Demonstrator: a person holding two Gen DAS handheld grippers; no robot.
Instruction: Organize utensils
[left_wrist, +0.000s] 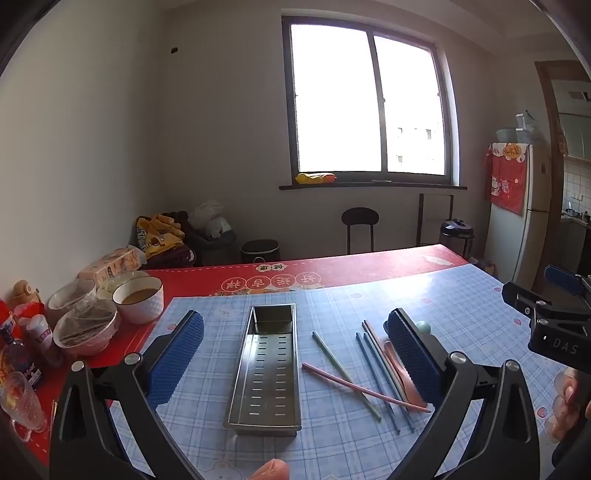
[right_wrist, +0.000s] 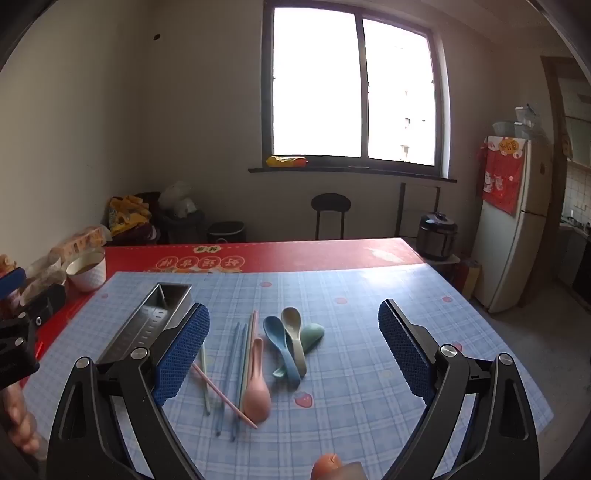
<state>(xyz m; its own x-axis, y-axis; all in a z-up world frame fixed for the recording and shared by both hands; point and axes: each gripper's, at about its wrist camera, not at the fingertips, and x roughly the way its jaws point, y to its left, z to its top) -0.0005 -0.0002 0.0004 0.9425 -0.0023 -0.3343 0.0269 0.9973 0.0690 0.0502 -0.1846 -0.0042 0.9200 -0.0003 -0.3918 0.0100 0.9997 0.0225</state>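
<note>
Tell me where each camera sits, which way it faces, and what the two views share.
Left wrist: on the left gripper, facing the window over the table; open fingers frame the tray, chopsticks to the right; the right gripper and a hand show at the right edge.
Right wrist: on the right gripper, same heading; open fingers frame the spoons; the left gripper shows at the left edge.
Shared: tray, chopsticks, table, window.

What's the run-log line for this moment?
left gripper: open, empty | right gripper: open, empty | tray: empty | chopsticks, spoons: loose on blue mat | stage: nothing sorted yet
</note>
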